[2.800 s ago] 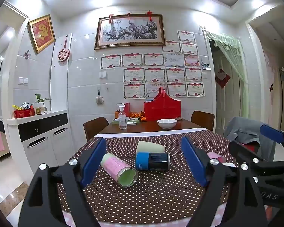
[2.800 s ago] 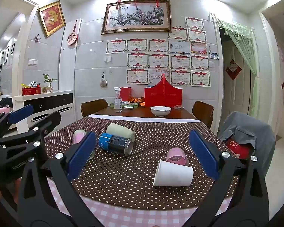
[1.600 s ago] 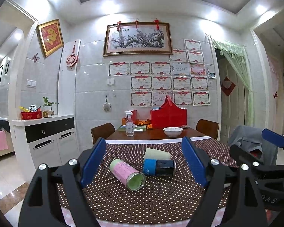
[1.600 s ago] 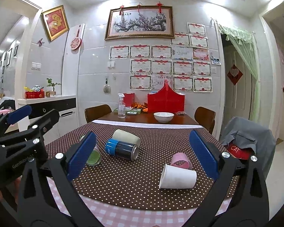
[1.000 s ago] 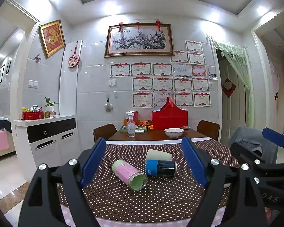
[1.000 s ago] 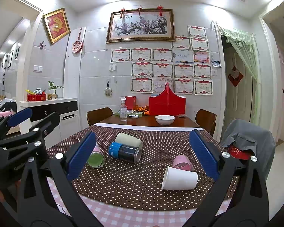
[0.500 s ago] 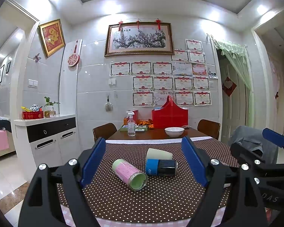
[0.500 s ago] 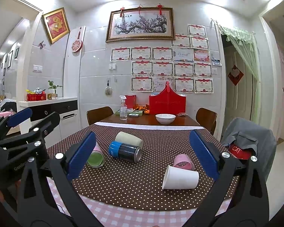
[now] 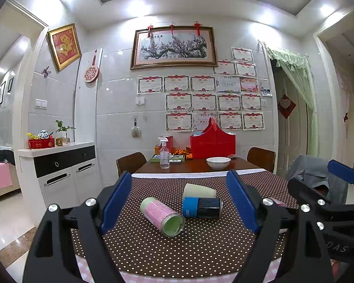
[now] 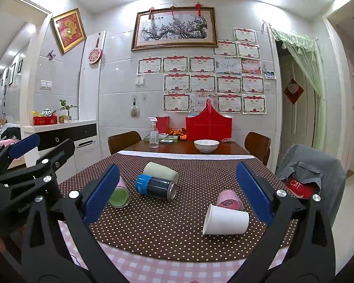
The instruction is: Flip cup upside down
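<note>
Several cups lie on their sides on a brown dotted tablecloth (image 10: 167, 226). A pink cup with a green inside (image 9: 162, 215) lies nearest my left gripper (image 9: 179, 200), which is open and empty just short of it. A blue-and-black cup (image 9: 201, 208) and a pale green cup (image 9: 199, 190) lie behind. In the right wrist view a white paper cup (image 10: 225, 219) and a small pink cup (image 10: 229, 199) lie in front of my right gripper (image 10: 177, 188), open and empty. The pink-green cup (image 10: 119, 195) is partly hidden by its left finger.
Beyond the cloth is a wooden table top with a white bowl (image 10: 206, 145), a spray bottle (image 10: 153, 135) and a red box (image 10: 208, 125). Brown chairs stand at both sides. A chair draped with a grey jacket (image 10: 311, 165) is at the right. A white cabinet (image 9: 59, 176) stands left.
Both grippers have risen and drawn back a little over the last seconds; the cups sit lower and farther in view. Both stay open. No cup has moved.
</note>
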{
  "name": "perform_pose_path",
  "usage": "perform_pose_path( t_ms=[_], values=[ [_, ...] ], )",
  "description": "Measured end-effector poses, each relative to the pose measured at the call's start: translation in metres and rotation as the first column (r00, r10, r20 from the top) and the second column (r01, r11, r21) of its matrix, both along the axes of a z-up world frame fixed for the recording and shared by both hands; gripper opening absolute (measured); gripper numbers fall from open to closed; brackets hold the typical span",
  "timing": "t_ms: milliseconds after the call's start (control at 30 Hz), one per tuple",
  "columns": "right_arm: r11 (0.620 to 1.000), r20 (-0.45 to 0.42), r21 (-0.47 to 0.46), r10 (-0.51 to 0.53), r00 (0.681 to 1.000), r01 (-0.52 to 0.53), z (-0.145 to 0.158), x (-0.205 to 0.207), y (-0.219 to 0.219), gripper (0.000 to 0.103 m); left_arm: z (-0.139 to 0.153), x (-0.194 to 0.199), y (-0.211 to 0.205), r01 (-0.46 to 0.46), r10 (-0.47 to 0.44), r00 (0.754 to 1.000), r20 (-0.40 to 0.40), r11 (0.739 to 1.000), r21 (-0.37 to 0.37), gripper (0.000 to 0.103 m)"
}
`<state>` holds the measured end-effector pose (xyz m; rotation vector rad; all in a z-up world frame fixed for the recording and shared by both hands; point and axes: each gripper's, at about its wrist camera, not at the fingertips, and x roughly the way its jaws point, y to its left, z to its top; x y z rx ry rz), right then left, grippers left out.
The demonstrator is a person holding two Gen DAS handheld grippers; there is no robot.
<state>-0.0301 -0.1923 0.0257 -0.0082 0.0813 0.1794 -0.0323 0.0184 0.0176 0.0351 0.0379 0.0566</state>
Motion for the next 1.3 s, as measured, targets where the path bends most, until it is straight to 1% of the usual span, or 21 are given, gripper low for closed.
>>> perform_pose_path(
  t_ms=[733, 1300],
  values=[
    [1.0, -0.028, 0.009, 0.0, 1.0, 0.0, -0.014, 0.01, 0.0, 0.097, -0.009, 0.008, -0.002, -0.004, 0.004, 1.0, -0.023, 1.0, 0.006, 0.081],
    [1.0, -0.08, 0.017, 0.009, 0.997, -0.008, -0.017, 0.026, -0.002, 0.097, -0.013, 0.027, -0.005, 0.0, 0.001, 0.997, -0.072, 1.0, 0.013, 0.081]
  ],
)
